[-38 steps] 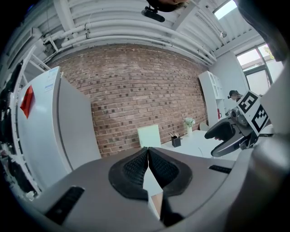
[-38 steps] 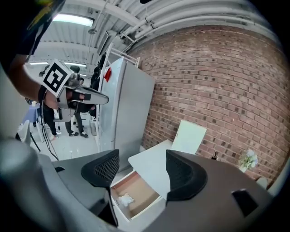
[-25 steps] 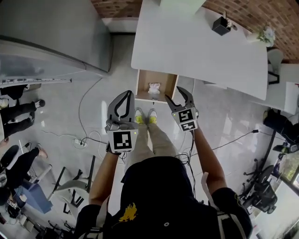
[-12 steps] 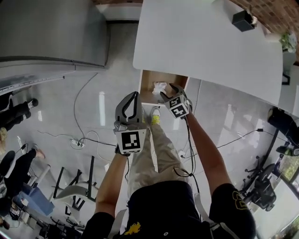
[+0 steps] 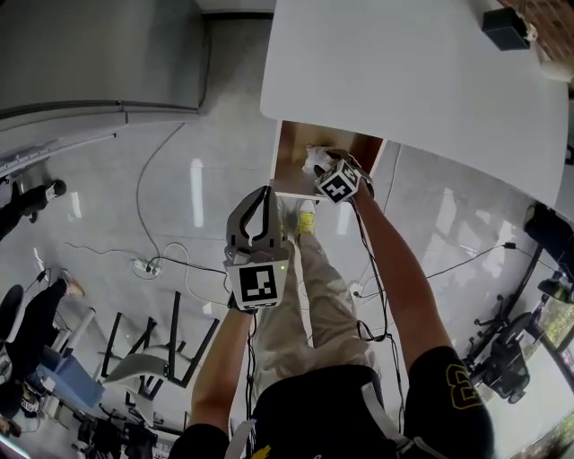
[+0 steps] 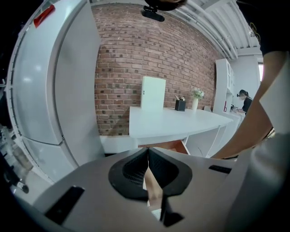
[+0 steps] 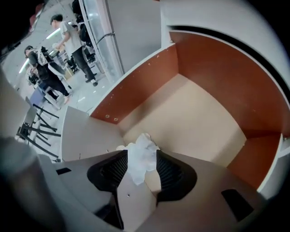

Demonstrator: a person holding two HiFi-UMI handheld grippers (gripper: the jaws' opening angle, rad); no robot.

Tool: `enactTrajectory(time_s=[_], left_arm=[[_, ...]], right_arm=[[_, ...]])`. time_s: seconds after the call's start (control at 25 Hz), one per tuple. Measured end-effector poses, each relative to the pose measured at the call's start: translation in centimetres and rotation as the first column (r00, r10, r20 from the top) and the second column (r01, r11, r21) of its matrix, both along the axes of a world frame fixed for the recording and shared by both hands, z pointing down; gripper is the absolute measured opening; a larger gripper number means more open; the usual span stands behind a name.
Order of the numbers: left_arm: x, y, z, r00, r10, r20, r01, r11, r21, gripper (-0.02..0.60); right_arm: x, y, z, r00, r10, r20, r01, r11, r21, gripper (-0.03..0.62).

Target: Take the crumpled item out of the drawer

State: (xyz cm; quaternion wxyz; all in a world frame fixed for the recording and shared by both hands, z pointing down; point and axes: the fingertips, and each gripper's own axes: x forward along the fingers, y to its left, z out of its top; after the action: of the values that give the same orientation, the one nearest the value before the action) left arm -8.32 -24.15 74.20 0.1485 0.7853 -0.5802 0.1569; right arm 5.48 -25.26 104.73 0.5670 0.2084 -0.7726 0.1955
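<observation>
A crumpled white paper (image 7: 141, 156) sits between the pads of my right gripper (image 7: 142, 164), whose jaws are closing and touch it on both sides. It is low inside the open wooden drawer (image 7: 199, 122), near its left wall. From the head view, the right gripper (image 5: 321, 164) reaches down into the drawer (image 5: 291, 154) under the white table (image 5: 404, 81), and a bit of the paper (image 5: 311, 160) shows beside it. My left gripper (image 5: 261, 194) hangs shut and empty over the floor, short of the drawer's front; its jaws (image 6: 147, 154) meet at the tip.
A black box (image 5: 505, 27) stands at the table's far right corner. Cables and a power strip (image 5: 143, 266) lie on the floor to the left. A folding chair (image 5: 152, 359) and people (image 5: 31, 202) are at the left. A large grey cabinet (image 5: 99, 54) stands at the upper left.
My right gripper went forward and down into the drawer and now has the crumpled paper between its jaws. The left gripper stayed shut, drifting slightly back.
</observation>
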Motion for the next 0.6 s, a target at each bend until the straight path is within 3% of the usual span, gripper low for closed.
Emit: enactTrajectory(time_s=[0.2,0.24,0.32,0.6], left_arm=[[-0.2,1.5,1.0,1.0,-0.006,0.004,0.006,0.999,-0.036,0.018],[-0.2,1.6,0.9,1.0,-0.008,0.003,0.008,0.999,-0.038,0.018],[-0.1,1.8,0.6,1.0,-0.004,0.01,0.004,0.999,-0.039,0.018],[0.7,2.1,-3.3,0.994,0.09,0.06,-0.089,0.996,-0.013,0.018]], right_arm=[[-0.3,0.8,2.2,0.988,-0.118,-0.103,0.123,0.991,0.043,0.121],[-0.4,1.0,2.3,0.984,-0.141,-0.108,0.146,0.988,0.043,0.062],[-0.6,1.8,2.0,0.982,-0.159,-0.103,0.163,0.986,0.035,0.038],[-0.2,2.2,-6.6,1.0,-0.024,-0.004,0.025,0.994,0.105,0.031]])
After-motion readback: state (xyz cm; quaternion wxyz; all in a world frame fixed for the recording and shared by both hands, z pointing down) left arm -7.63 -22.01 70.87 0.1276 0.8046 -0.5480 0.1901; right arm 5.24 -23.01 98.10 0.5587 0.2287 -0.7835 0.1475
